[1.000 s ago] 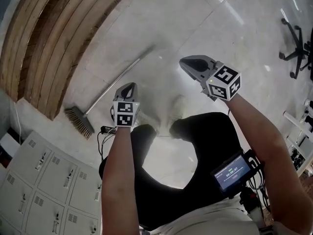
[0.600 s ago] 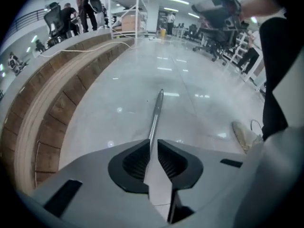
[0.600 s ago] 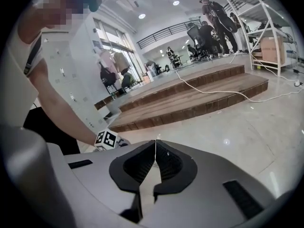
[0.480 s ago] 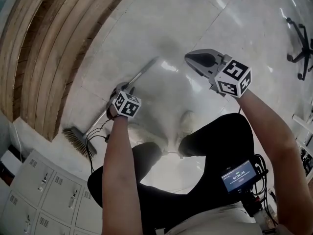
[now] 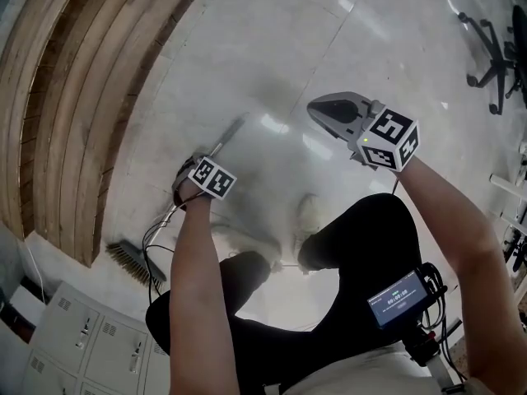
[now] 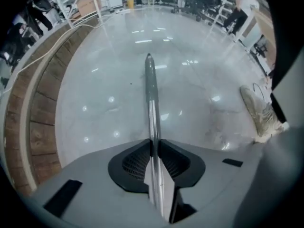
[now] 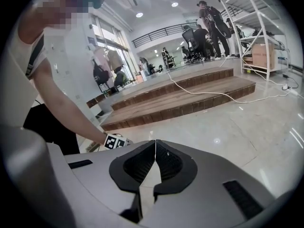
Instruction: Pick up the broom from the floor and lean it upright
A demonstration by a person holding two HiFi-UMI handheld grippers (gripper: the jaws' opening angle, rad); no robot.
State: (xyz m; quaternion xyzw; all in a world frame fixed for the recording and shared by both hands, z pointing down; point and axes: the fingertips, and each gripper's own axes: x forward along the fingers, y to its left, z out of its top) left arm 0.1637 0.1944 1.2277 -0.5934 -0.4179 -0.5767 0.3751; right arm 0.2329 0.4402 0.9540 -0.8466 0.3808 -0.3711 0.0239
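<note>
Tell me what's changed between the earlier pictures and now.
The left gripper came down onto the broom, and its jaws have just been closing on the handle, which they now pinch. The right gripper stayed raised, shut and empty; the broom still lies on the floor.

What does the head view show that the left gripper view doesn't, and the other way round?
Head view only: the broom's brown bristle head, grey metal lockers, the right gripper. Left gripper view only: dark fingers of the left gripper, just closing tight on the silver metal handle, and distant people. Both: that handle, wooden steps, glossy pale floor.
</note>
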